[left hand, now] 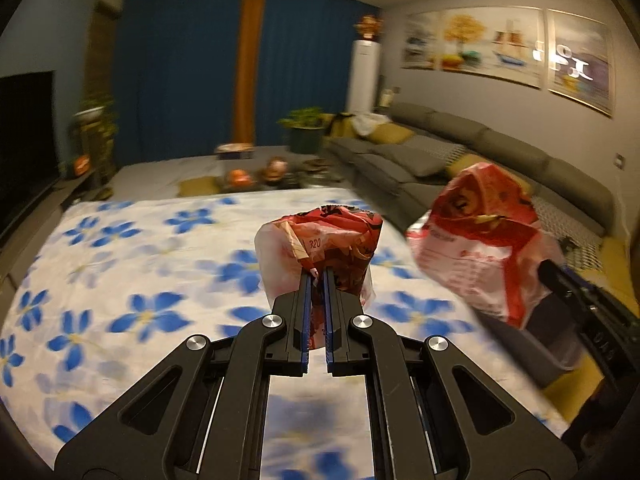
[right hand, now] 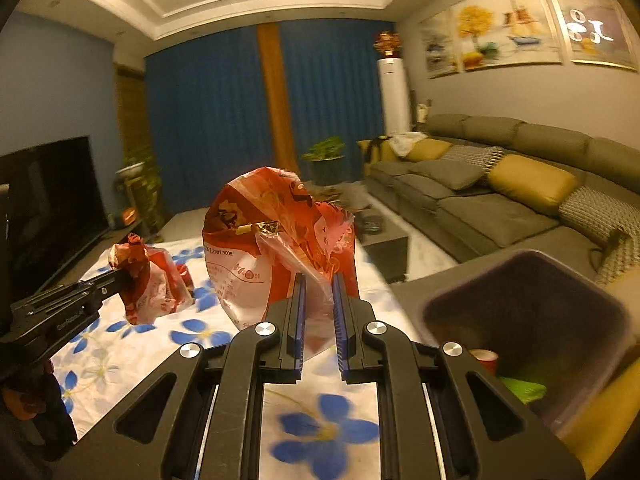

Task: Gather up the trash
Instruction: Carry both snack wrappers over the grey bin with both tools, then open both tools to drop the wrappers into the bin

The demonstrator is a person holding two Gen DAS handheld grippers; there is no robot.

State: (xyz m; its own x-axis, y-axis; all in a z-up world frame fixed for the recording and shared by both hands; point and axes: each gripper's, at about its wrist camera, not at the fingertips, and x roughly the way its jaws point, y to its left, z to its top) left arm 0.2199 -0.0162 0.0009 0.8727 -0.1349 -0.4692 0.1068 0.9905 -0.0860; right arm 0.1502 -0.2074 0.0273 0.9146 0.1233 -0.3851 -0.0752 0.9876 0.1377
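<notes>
Blue-flowered cloth [left hand: 120,248] covers the table in the left wrist view, with a grey sofa [left hand: 440,152] behind; the left gripper [left hand: 317,276] is clamped narrow on a crumpled red wrapper [left hand: 320,236] held above the cloth, while a second red bag [left hand: 480,232] hangs at right. From the right wrist, the right gripper [right hand: 318,284] pinches that bag [right hand: 276,236] above the cloth [right hand: 192,332], just left of a dark bin [right hand: 560,320] holding a red cup [right hand: 486,360] and green scrap [right hand: 520,390].
</notes>
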